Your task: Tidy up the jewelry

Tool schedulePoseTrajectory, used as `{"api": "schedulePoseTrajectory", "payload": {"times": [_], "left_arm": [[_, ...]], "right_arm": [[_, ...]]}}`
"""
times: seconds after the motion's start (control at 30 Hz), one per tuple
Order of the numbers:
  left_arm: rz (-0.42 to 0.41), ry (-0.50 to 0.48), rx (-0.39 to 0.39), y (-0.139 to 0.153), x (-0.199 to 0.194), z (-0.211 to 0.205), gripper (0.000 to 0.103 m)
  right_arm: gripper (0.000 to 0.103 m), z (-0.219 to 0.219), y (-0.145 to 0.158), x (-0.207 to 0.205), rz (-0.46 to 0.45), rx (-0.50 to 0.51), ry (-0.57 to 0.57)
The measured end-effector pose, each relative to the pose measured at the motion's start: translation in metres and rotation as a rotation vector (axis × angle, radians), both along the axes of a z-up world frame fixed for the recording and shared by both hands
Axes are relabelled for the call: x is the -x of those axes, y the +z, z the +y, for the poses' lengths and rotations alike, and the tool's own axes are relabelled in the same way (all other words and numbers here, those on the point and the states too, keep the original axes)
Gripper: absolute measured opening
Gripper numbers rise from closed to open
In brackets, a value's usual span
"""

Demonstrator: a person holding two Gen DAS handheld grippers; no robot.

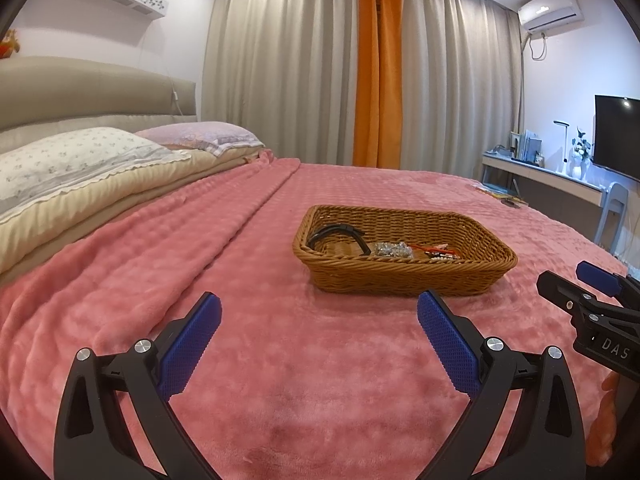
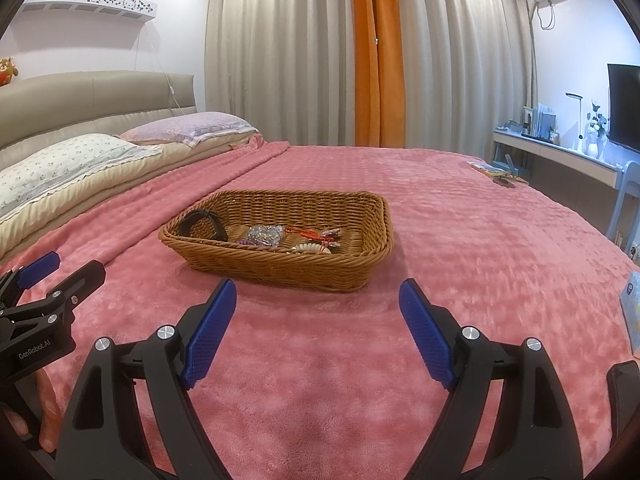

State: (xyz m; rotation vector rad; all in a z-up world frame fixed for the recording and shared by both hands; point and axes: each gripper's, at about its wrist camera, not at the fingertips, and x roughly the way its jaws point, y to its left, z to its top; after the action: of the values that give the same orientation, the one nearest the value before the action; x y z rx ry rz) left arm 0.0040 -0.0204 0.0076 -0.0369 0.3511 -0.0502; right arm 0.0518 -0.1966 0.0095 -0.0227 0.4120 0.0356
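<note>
Left wrist: left gripper (image 1: 319, 314) fingers wide | right gripper (image 2: 317, 300) fingers wide, before basket (image 2: 276, 270)

Basket (image 2: 280, 268): woven wicker, brown, ribbed weave with a slight sheen. Blanket (image 1: 320, 380): pink plush fleece, matt, faintly quilted. Left gripper (image 1: 318, 312) and right gripper (image 2: 316, 298): matt black plastic arms, blue pads (image 2: 210, 334) with dimpled texture, shiny metal bolt heads. Curtains (image 1: 288, 64): grey cloth, pleated.
</note>
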Motion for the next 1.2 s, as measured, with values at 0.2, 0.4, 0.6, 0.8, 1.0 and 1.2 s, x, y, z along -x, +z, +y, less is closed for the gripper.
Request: {"api": "schedulePoseTrajectory", "payload": {"times": [0.2,0.4,0.6,0.8,1.0,1.2], "left_arm": [[-0.001,0.000,0.001,-0.0004,0.0004,0.0003,0.095],[-0.001,0.001,0.002,-0.0007,0.0008,0.0008,0.095],[-0.001,0.000,0.001,-0.0002,0.0001,0.0007,0.095],[-0.001,0.000,0.000,-0.0004,0.0005,0.0010,0.095],[-0.001,0.000,0.001,0.0001,0.0000,0.0008,0.095],[-0.001,0.000,0.001,0.0002,-0.0002,0.0009,0.095]], "right_arm": [[0.079,0.0007,0.0007,0.0002,-0.003,0.009,0.000],[0.079,0.0018,0.0005,0.0005,-0.004,0.011,0.003],[0.079,0.0011,0.0014,0.0006,-0.002,0.004,0.003],[0.079,0.0009,0.0015,0.0004,-0.003,0.005,0.003],[0.079,0.0009,0.0013,0.0003,-0.003,0.006,0.003],[0.079,0.0008,0.0014,0.0002,-0.003,0.006,0.003]]}}
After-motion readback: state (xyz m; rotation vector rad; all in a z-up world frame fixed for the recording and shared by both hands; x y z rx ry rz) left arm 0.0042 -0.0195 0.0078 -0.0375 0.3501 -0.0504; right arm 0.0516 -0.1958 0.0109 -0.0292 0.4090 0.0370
